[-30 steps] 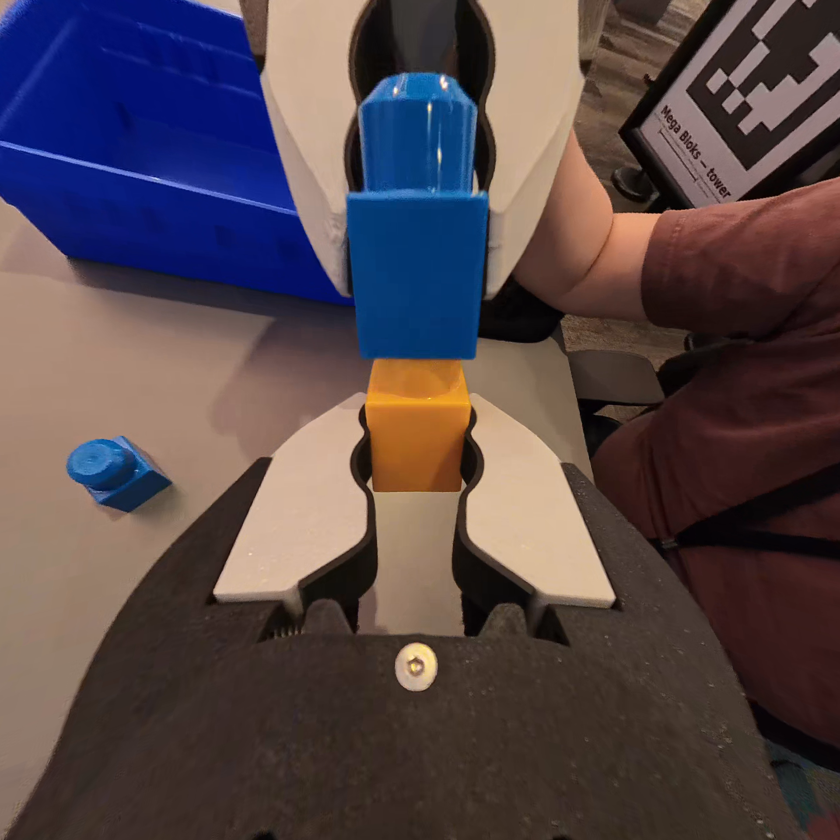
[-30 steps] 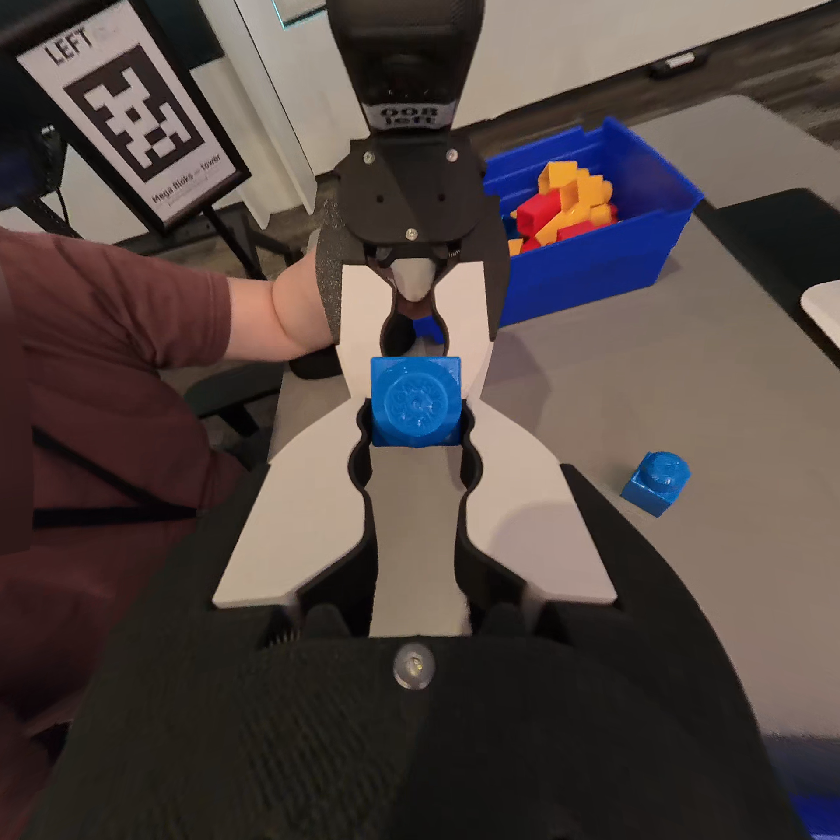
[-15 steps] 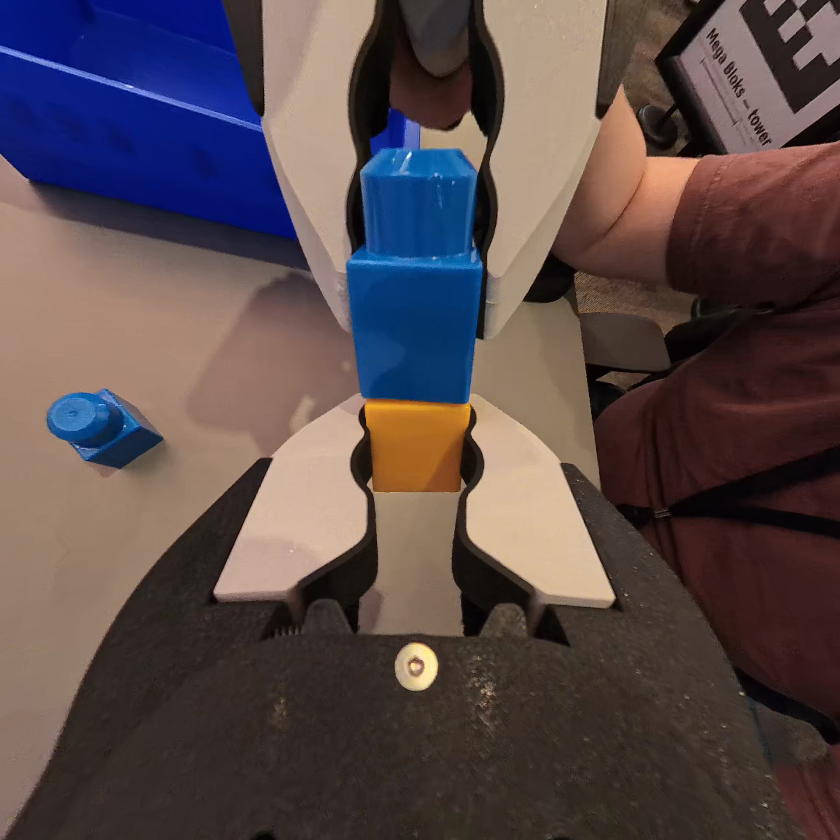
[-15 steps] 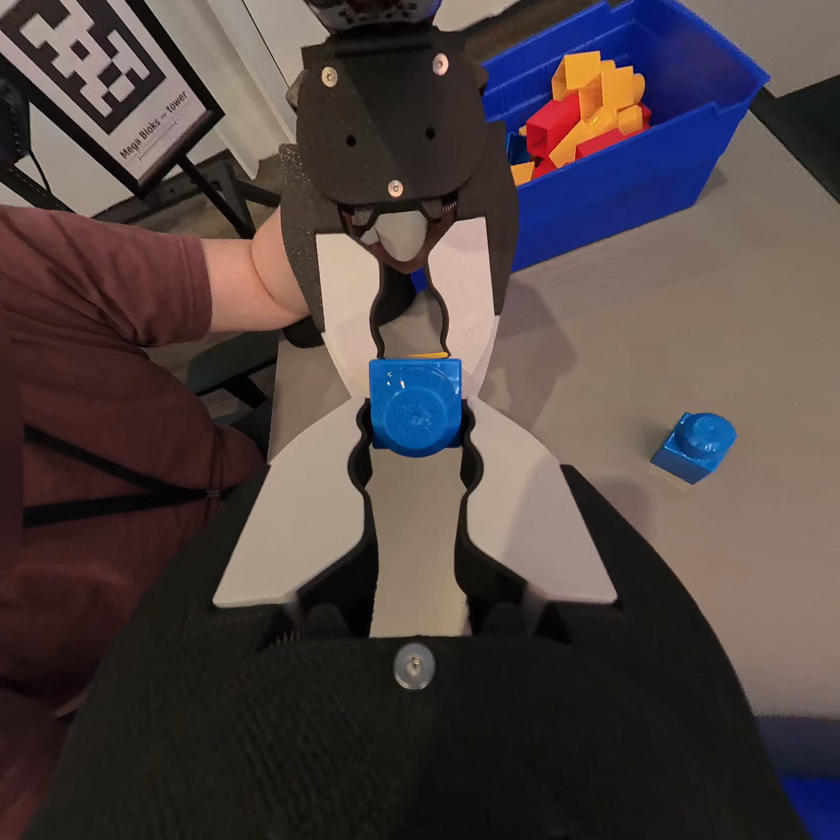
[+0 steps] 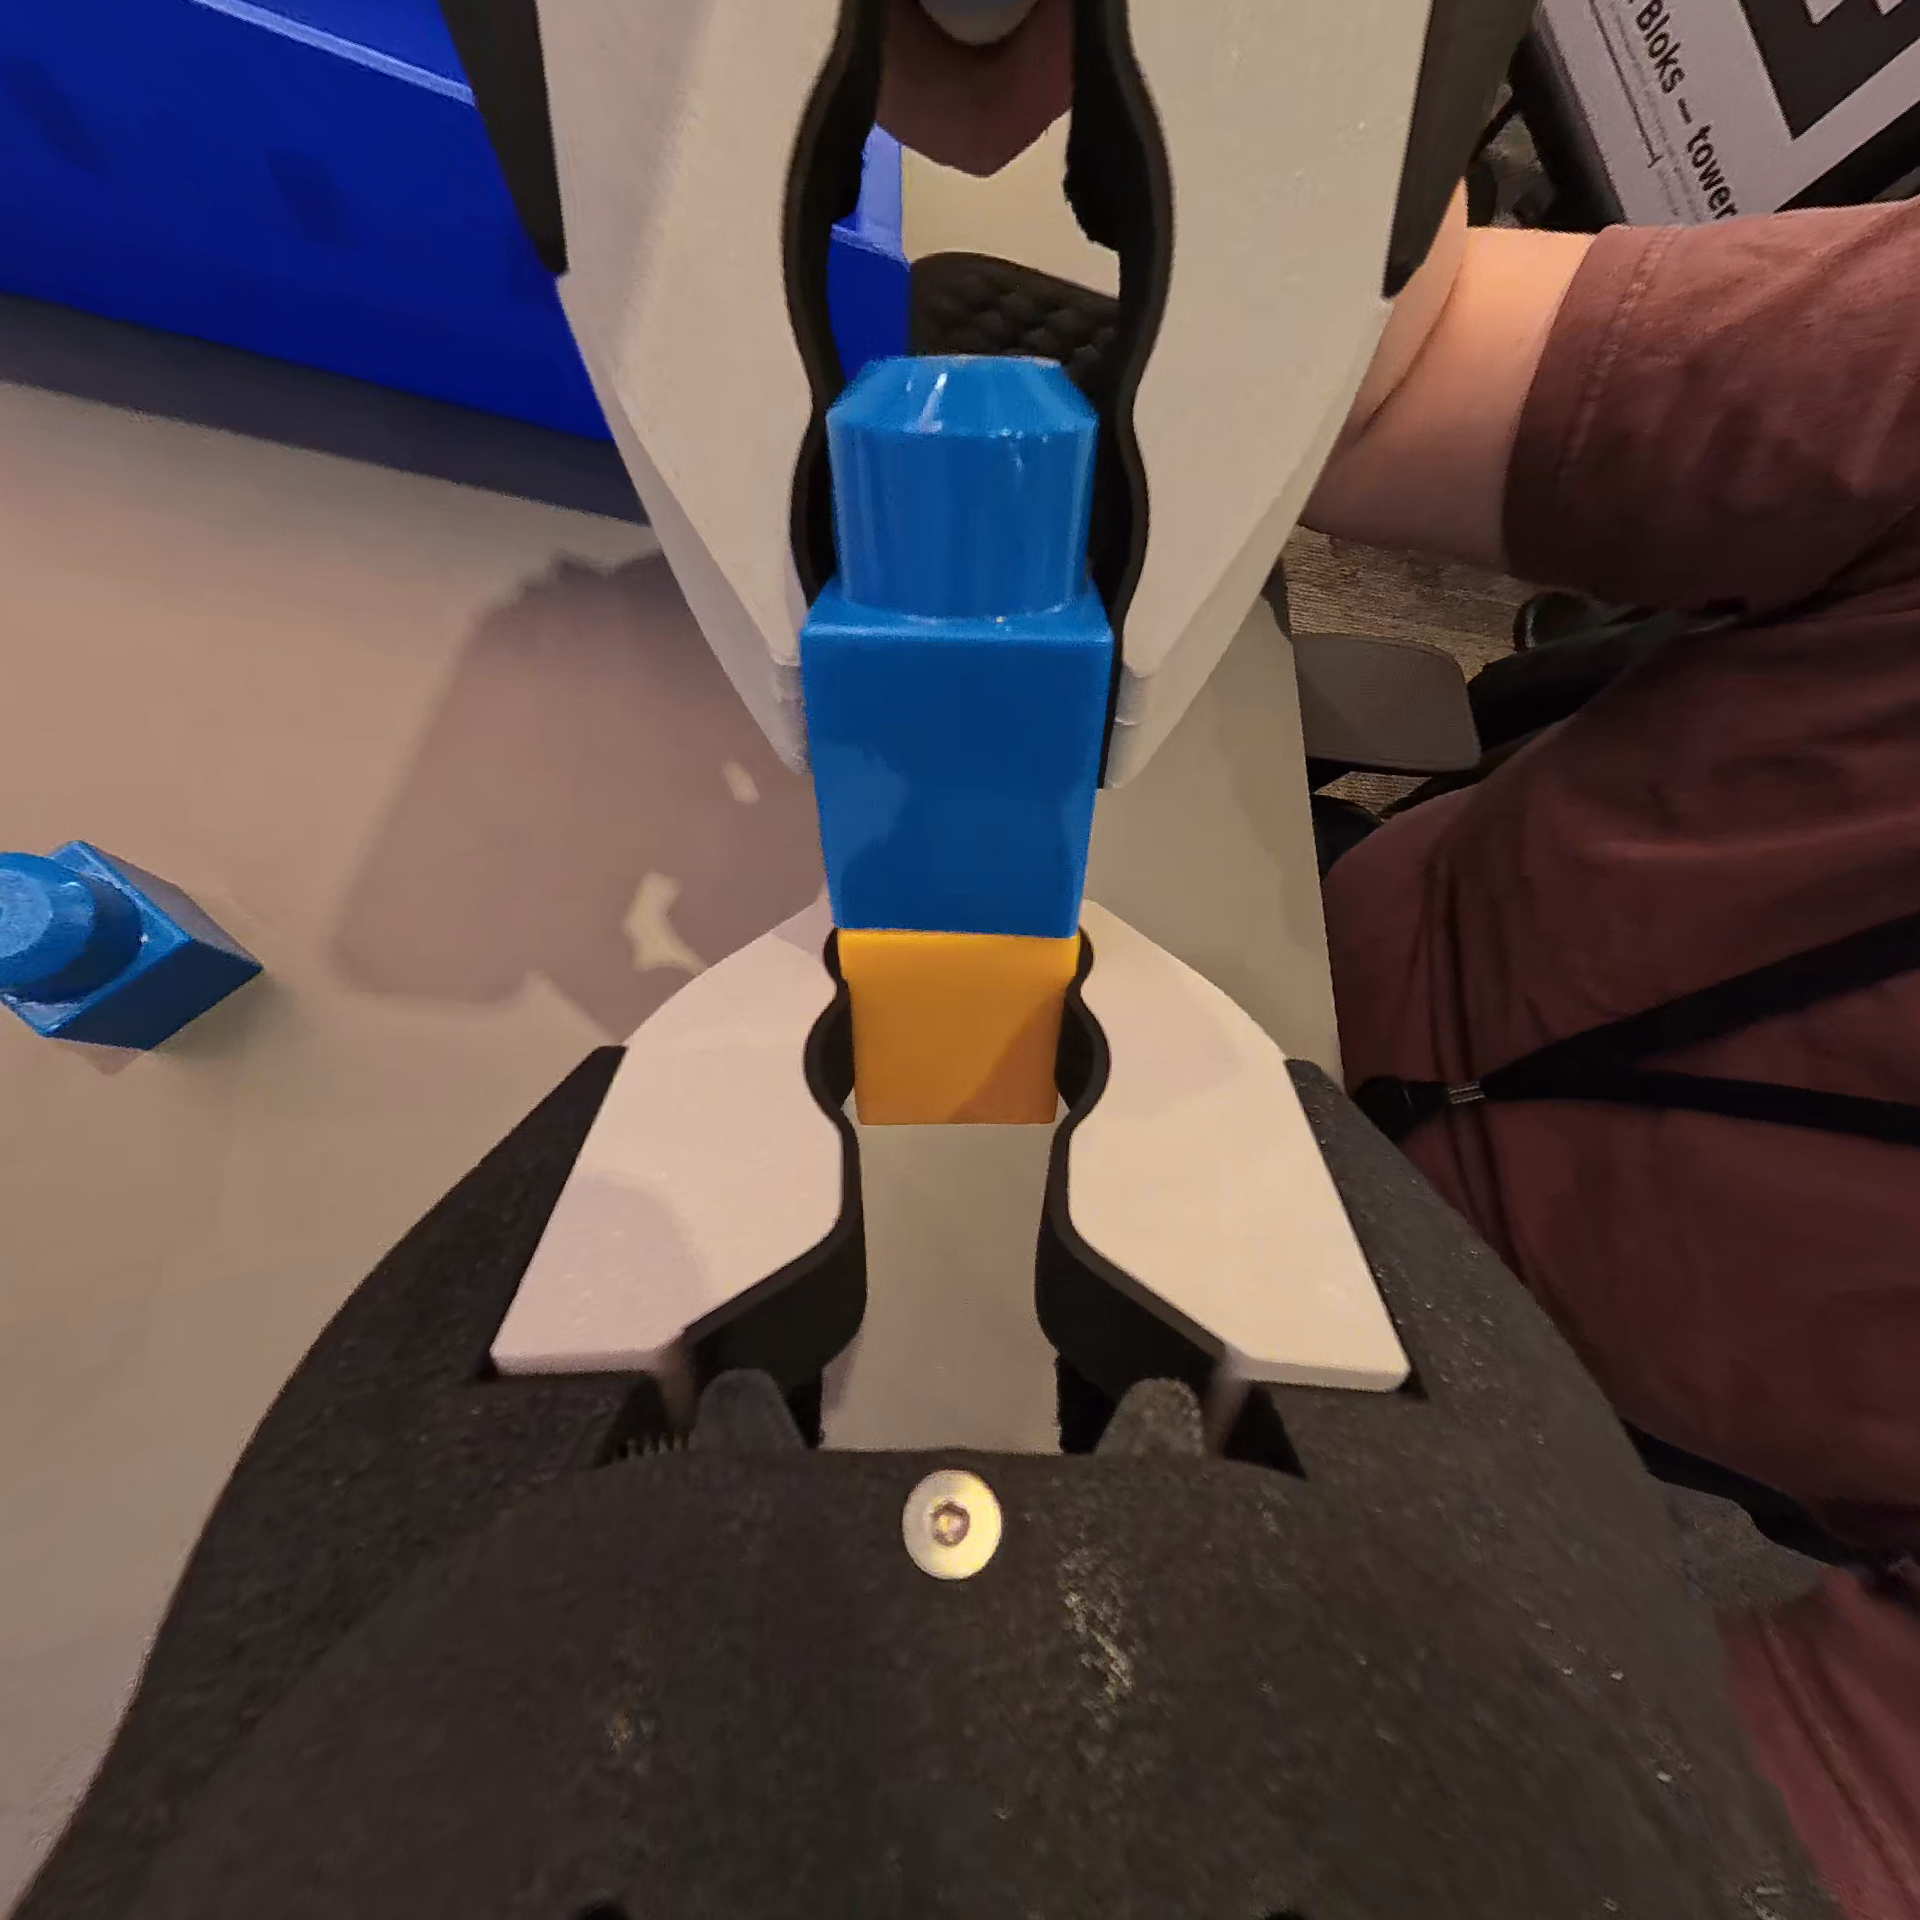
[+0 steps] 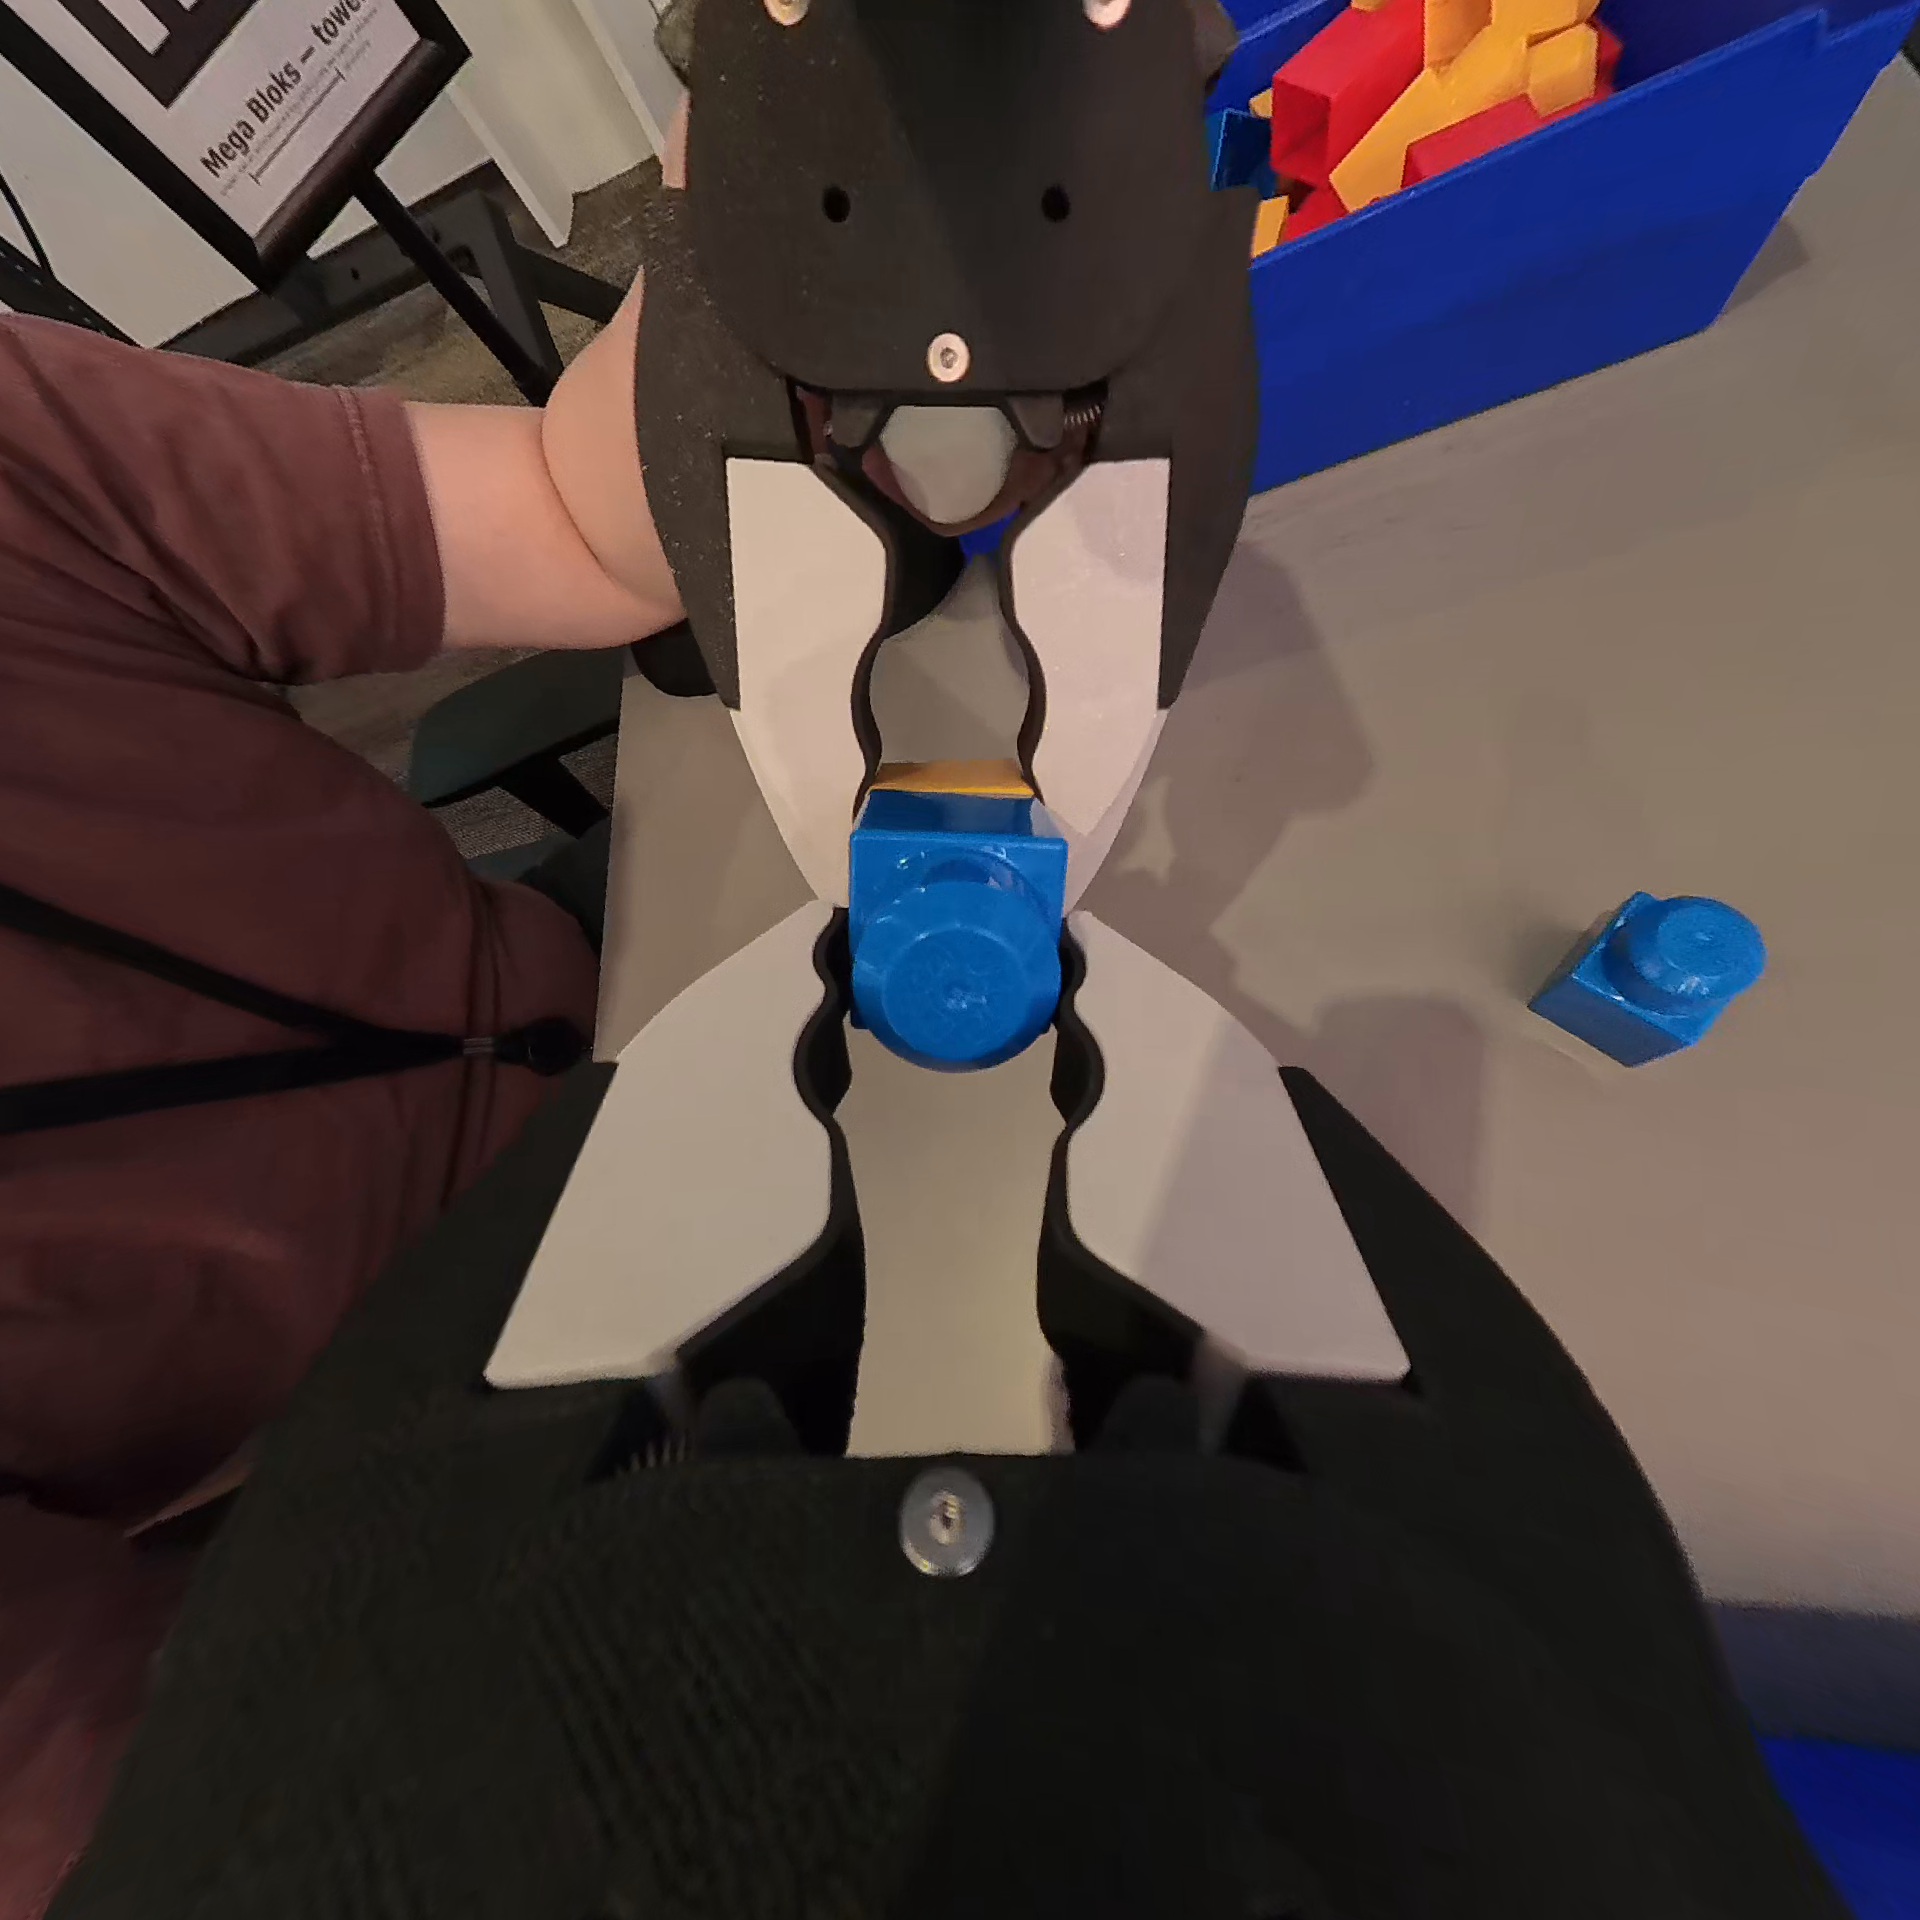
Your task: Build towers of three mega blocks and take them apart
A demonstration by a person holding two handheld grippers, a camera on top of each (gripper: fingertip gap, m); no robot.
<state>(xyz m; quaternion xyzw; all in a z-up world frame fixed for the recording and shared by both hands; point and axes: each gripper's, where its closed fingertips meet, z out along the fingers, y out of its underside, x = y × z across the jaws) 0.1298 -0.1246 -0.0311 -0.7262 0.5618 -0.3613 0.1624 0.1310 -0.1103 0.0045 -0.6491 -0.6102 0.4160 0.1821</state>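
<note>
Left wrist view shows my left gripper clamped on a square orange plastic block, both dark pads pressed against its sides. Straight ahead of its tips, a glossy blue plastic block with a round stud sits flush on the orange one, and my right gripper reaches in from the opposite side with its white fingers closed on that blue block's sides. Off to my left gripper's left, a second blue studded block lies tilted on the grey tabletop. Beyond it stands a blue plastic bin of red and orange blocks.
</note>
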